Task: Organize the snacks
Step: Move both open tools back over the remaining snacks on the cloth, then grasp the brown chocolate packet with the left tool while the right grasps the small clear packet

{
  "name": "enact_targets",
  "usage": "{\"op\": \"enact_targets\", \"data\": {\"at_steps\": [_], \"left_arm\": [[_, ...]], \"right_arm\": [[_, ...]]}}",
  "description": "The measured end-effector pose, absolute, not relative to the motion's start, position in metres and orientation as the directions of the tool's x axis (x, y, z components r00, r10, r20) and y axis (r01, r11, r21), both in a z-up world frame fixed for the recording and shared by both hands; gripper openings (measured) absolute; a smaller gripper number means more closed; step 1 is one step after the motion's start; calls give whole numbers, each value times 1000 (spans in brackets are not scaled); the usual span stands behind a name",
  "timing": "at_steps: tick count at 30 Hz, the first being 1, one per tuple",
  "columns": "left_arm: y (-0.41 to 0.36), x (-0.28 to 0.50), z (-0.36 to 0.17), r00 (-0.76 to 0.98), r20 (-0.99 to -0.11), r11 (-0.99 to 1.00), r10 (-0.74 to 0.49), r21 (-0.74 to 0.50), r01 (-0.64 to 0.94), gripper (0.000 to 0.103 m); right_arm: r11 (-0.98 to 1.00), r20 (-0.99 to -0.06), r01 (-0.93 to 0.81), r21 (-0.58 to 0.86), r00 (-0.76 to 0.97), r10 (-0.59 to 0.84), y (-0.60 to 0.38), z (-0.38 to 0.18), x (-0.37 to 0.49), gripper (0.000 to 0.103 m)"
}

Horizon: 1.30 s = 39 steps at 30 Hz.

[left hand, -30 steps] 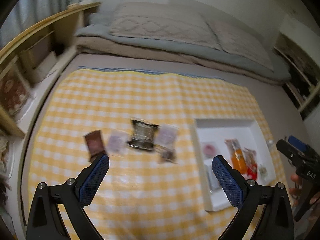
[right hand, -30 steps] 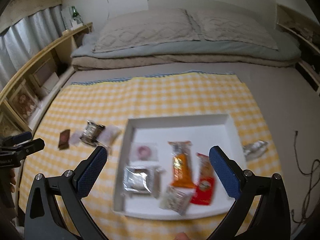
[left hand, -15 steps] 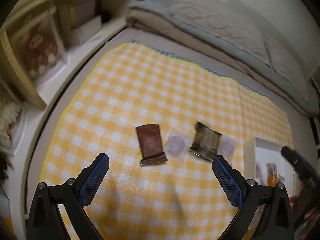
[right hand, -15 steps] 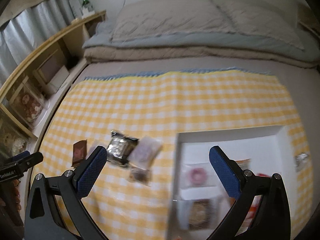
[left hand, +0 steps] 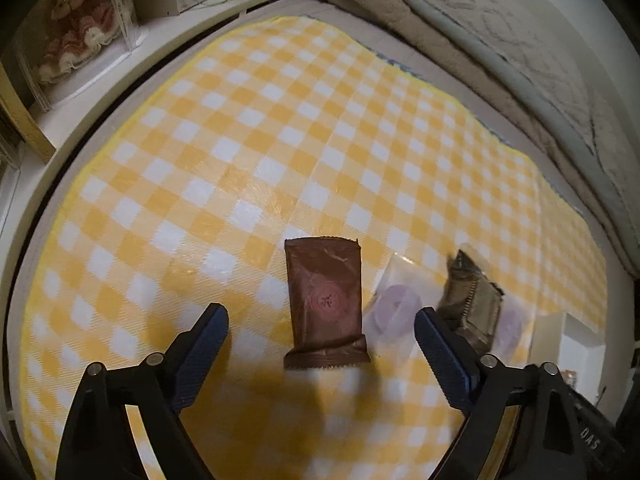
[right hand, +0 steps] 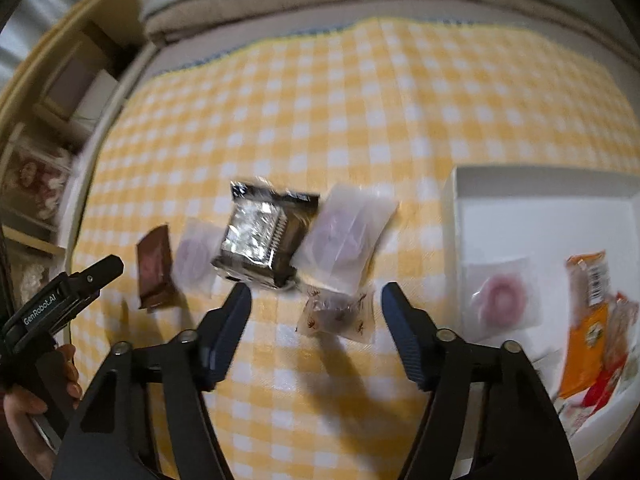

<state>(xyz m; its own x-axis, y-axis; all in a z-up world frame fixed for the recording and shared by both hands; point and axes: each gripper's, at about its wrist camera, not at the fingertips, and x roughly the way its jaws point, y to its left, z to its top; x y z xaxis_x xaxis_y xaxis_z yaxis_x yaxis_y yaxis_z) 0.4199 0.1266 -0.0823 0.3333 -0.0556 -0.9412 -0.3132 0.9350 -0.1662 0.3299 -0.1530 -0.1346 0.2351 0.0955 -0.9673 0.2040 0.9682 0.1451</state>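
We see the snack sorting partly done: the white tray (right hand: 456, 200) at the right already holds a pink ring sweet (right hand: 502, 294), an orange packet (right hand: 586, 320) and a red one beside it, while five packets lie loose on the yellow checked cloth (left hand: 280, 140). These are the brown wrapper (left hand: 324, 300), a clear packet with a purple ring (right hand: 196, 256), a silver-and-black packet (right hand: 260, 240), a second clear purple-ring packet (right hand: 344, 240) and a small clear patterned packet (right hand: 340, 314). A further silver wrapper seen earlier beyond the tray is out of view now. Compared with a second ago, we have both grippers lower and nearer the loose group, with the tray pushed to the edge of each view. The left gripper (left hand: 322, 338) has its jaws wide, having just been closing slightly, with the brown wrapper between them but untouched. The right gripper (right hand: 316, 308) has just been closing to about half width around the small patterned packet, its pads not yet pressing on it
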Motion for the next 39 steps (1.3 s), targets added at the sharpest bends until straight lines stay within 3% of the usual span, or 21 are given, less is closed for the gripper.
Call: {"op": "enact_targets", "data": {"at_steps": [5,12,16,29,39], "left_arm": [[110,430,-105,305,-952,944,-29,-126,-304,90],[92,438,-131,267,-964,943,18,-73,-326,83],[91,440,-135,284,-958,929,24,-84,-360,80],[92,435,-133,310,-948,926,64,-60,-373,41],[93,419,-96,373,-924,945,83,-46,-325,39]], "right_arm": [[974,-986,208,93,155,61,-141,-165,332,53],[969,-992,246,-6,118,-36,-135,-183,326,52],[963,-993,268,-9,113,-41,-132,-194,318,45],[978,-987,207,13,159,-20,-115,-213,301,32],[978,-980,203,42,201,0,-123,-187,310,29]]}}
